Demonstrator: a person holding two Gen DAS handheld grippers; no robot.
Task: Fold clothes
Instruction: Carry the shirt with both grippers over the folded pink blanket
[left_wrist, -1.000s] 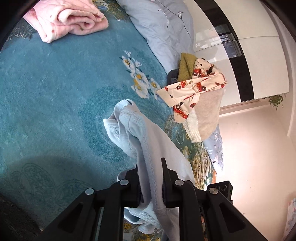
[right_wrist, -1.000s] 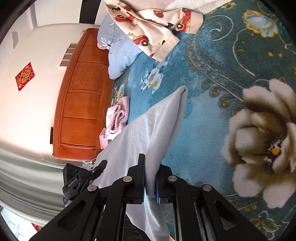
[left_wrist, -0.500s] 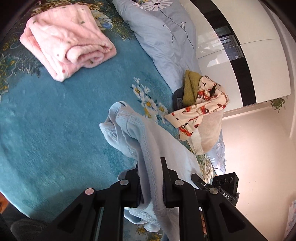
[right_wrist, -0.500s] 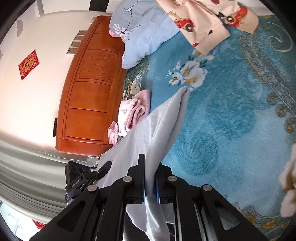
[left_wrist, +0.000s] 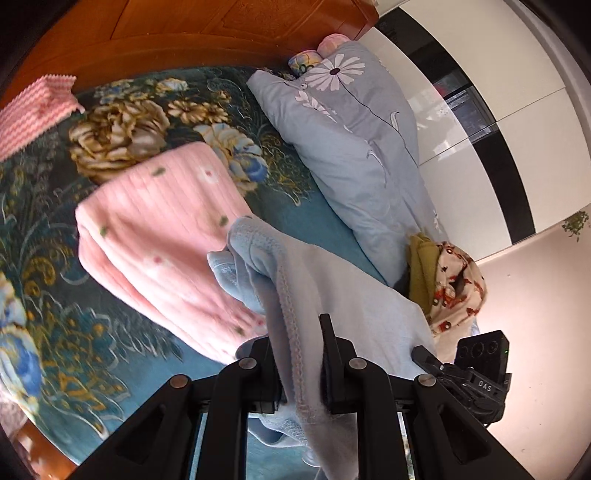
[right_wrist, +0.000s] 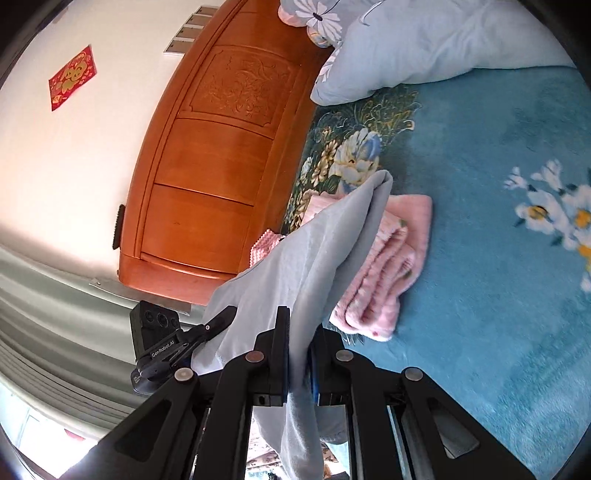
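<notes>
Pinching the light blue garment (left_wrist: 332, 295), left gripper (left_wrist: 298, 369) and right gripper (right_wrist: 297, 354) carried it above the pink folded garment (left_wrist: 159, 236). Slack cloth could have snagged that stack or slipped loose.

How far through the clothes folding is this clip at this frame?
Done: one pink garment lies folded on the bed cover. In hand: a light blue garment is clamped in both the left gripper and the right gripper, lifted above the pink one. Left: a heap of unfolded clothes by the pillow.
</notes>
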